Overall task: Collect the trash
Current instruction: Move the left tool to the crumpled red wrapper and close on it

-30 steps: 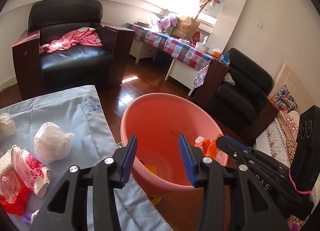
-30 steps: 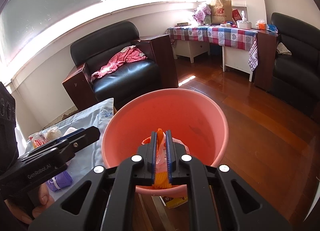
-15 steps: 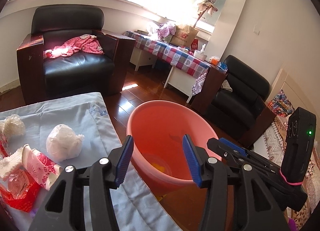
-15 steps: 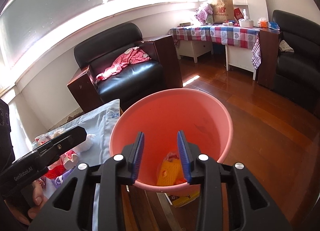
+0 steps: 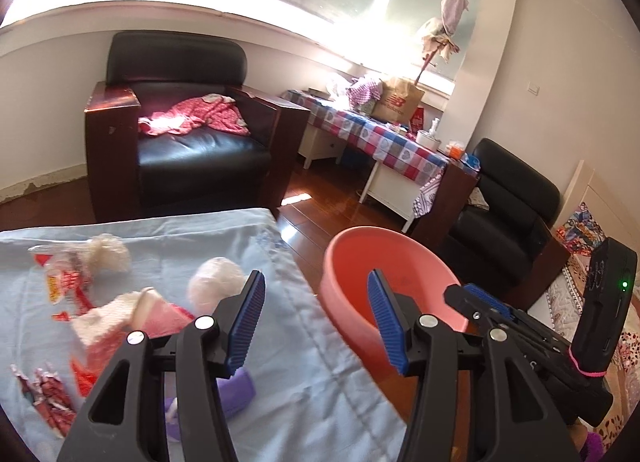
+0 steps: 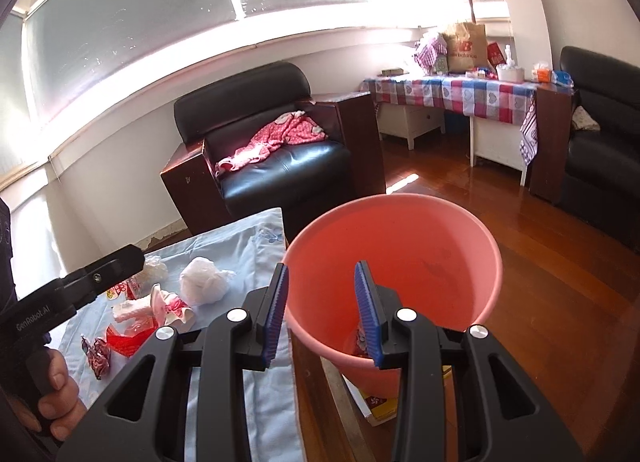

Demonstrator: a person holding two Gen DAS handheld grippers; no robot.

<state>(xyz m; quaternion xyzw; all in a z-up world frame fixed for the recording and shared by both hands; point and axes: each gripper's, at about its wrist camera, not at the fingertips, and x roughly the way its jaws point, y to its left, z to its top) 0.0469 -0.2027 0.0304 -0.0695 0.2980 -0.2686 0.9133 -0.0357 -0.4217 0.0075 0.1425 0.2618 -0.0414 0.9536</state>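
Observation:
A pink basin (image 5: 404,250) (image 6: 424,246) stands on the floor beside a table under a light blue cloth (image 5: 280,326) (image 6: 248,246). On the cloth lie a white tissue ball (image 5: 216,278) (image 6: 204,282), a pink-white packet (image 5: 120,326), red wrappers (image 5: 48,394) (image 6: 128,338) and a purple item (image 5: 236,390). My left gripper (image 5: 315,273) hangs over the cloth's edge, its jaws opening with nothing between them. My right gripper (image 6: 321,266) is open and empty over the basin's near rim. A bit of trash (image 6: 360,338) shows in the basin's bottom.
A black armchair (image 5: 192,141) (image 6: 272,149) with a pink garment stands behind the table. A checked-cloth table (image 5: 380,137) and a second black armchair (image 5: 512,201) stand beyond the basin on the wooden floor (image 6: 560,282). A yellow packet (image 6: 376,402) lies under the basin.
My right gripper opened and let an orange-white bag fall into the basin, then drew back. My left gripper swung left from over the basin toward the cloth, its jaws widening.

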